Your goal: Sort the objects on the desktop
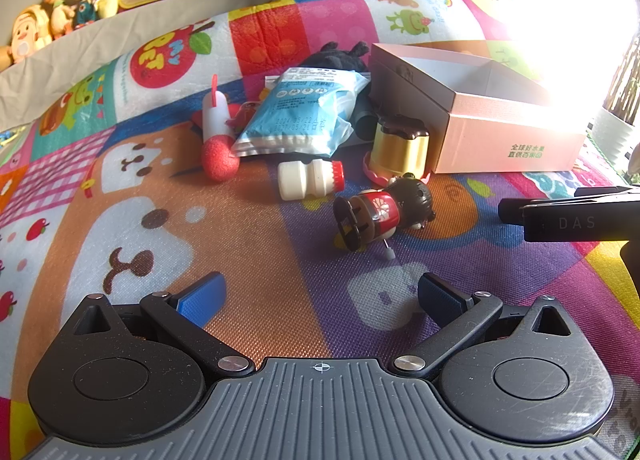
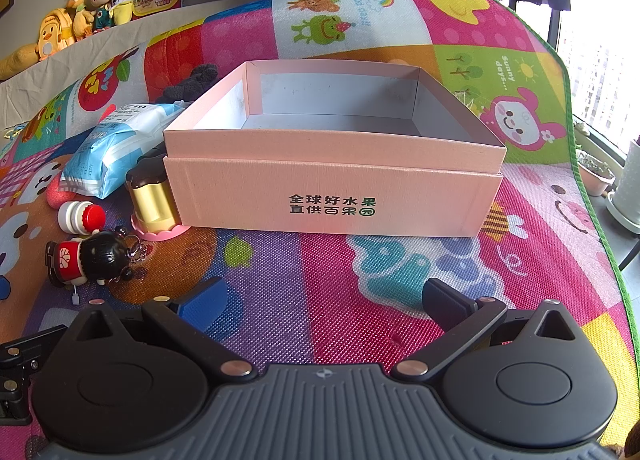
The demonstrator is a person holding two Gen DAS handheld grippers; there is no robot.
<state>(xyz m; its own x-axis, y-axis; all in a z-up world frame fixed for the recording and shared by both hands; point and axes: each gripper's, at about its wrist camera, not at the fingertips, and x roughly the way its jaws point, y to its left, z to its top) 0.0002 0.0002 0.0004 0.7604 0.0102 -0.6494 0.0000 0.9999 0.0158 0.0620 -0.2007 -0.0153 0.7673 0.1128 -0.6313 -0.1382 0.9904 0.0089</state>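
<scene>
On a colourful play mat lies a pile of small things. A wind-up doll in red with a black head lies on its side. Behind it are a small white bottle with a red cap, a gold and brown pudding toy, a blue packet, a red foam ball and a white tube. An empty pink box stands to their right. My left gripper is open, short of the doll. My right gripper is open, in front of the box.
A black plush lies behind the packet. Several stuffed toys sit on a ledge at the back left. The mat's green edge drops off on the right, with plant pots beyond. The right gripper's black body shows at the left view's right edge.
</scene>
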